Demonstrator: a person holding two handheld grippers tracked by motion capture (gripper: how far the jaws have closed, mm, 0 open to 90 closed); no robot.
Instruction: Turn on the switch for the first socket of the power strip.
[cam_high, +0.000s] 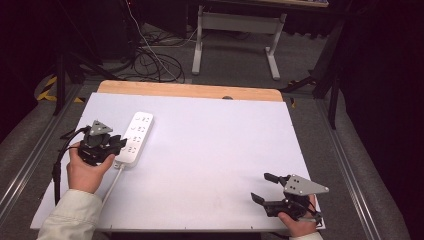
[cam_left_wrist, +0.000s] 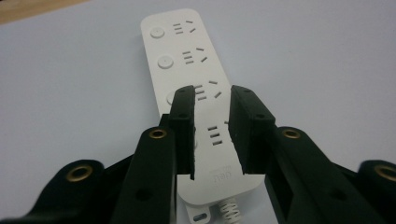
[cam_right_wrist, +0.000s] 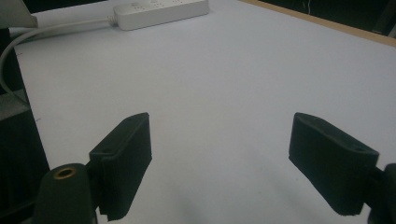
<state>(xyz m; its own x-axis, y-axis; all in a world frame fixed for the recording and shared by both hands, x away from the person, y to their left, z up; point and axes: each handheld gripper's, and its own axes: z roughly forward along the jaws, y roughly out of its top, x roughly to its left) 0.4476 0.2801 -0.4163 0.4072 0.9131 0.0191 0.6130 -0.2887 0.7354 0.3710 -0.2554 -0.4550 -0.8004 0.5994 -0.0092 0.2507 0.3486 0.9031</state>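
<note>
A white power strip (cam_high: 136, 136) lies on the white tabletop (cam_high: 210, 150) at the left, its long side running away from me. Its white cable (cam_high: 112, 183) leaves the near end toward the table's front edge. My left gripper (cam_high: 121, 143) hovers over that near end. In the left gripper view the strip (cam_left_wrist: 184, 56) runs up between and beyond the left gripper (cam_left_wrist: 212, 91), whose jaws stand a narrow gap apart with nothing clamped. My right gripper (cam_high: 259, 186) rests near the front right corner, wide open and empty; the right gripper view shows it (cam_right_wrist: 222, 119) facing the distant strip (cam_right_wrist: 159, 9).
The table's wooden far edge (cam_high: 190, 90) borders the white top. Beyond it on the floor are dark cables (cam_high: 150, 60) and a white desk frame (cam_high: 235, 35). Metal rails (cam_high: 30, 155) run along both sides of the table.
</note>
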